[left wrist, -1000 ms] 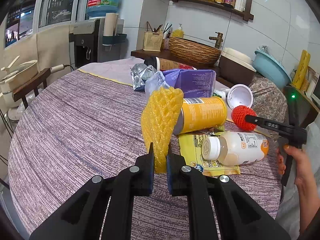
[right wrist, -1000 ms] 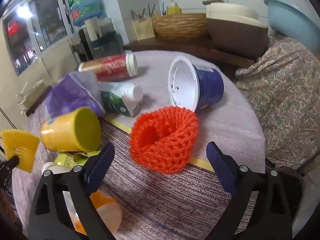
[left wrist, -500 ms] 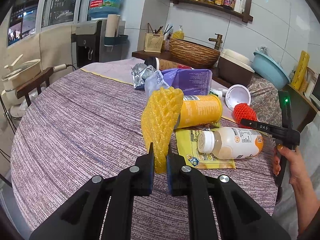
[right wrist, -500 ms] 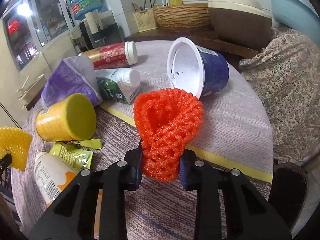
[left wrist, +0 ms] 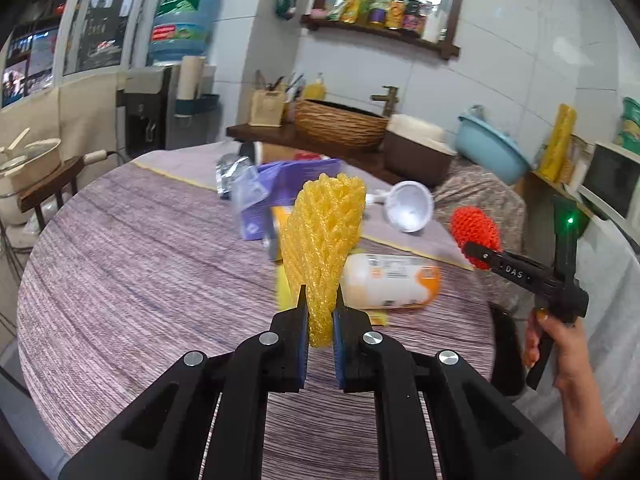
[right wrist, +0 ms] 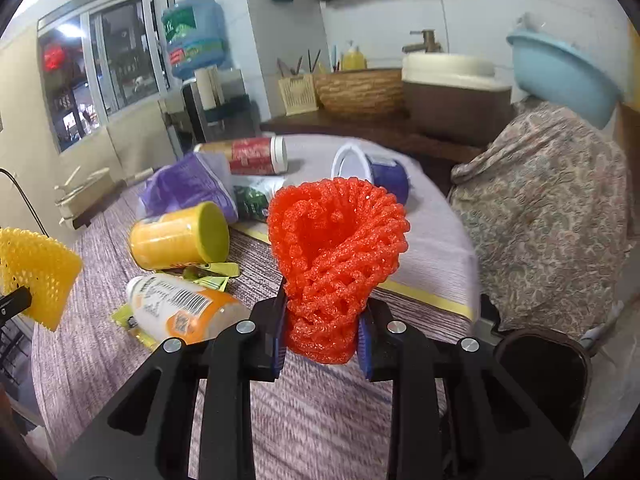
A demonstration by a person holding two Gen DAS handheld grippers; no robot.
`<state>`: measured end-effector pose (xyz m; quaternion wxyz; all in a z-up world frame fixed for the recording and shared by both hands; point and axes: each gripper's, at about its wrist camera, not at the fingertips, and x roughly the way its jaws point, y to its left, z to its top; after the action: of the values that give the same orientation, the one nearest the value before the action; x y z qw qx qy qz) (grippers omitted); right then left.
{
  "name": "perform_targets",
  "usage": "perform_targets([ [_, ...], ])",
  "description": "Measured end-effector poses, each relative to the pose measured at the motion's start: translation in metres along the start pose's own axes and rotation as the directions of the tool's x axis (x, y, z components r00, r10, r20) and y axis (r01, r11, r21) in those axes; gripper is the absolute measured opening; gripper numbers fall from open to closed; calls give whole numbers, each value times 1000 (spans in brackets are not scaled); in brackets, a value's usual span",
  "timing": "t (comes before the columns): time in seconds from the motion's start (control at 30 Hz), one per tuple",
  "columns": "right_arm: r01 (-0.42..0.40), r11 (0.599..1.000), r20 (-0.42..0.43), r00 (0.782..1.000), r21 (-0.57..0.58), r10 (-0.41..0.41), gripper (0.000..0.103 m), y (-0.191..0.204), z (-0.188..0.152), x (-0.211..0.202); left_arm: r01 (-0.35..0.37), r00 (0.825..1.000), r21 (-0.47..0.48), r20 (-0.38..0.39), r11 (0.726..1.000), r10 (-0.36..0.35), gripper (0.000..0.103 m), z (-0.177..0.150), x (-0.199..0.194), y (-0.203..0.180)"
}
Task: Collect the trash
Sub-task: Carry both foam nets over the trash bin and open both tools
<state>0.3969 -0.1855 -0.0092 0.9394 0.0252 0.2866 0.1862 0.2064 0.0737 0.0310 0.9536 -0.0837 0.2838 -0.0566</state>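
My left tongs (left wrist: pixel 320 322) are clamped on the lower end of a yellow foam net (left wrist: pixel 324 240), which stands up from the pads above the tabletop (left wrist: pixel 140 264). My right tongs (right wrist: pixel 322 334) pinch the base of an orange foam net (right wrist: pixel 336 252); its open mouth flares upward, clear of the cloth. From the left view my right hand (left wrist: pixel 560 344) shows at the far edge, gripping the black handle.

The rest of the trash lies on the tabletop beyond both nets: a white bottle with an orange label (right wrist: pixel 180 308) on its side over a yellow wrapper (right wrist: pixel 212 270), a yellow can (right wrist: pixel 180 236) tipped over just behind it, a purple bag (right wrist: pixel 188 188), a green-labelled bottle (right wrist: pixel 252 198) (partly hidden), a red-and-tan canister (right wrist: pixel 248 156) and a blue cup (right wrist: pixel 384 176) lying with its white inside facing me.
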Motion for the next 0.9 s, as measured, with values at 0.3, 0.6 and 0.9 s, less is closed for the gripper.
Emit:
perform_targets([
  [0.3, 109, 991, 99, 988, 75, -116, 28, -31, -41, -84, 218, 975, 109, -57, 970, -213, 10, -6, 21, -84],
  [0.6, 307, 903, -49, 951, 302, -306, 28, -141, -118, -107, 473, 873, 201, -236, 858, -426, 10, -22, 82, -201],
  [0.9, 375, 842, -210, 925, 388, -316, 29, -197, -185, -61, 517, 824, 197, -379, 833, -422, 10, -58, 148, -273],
])
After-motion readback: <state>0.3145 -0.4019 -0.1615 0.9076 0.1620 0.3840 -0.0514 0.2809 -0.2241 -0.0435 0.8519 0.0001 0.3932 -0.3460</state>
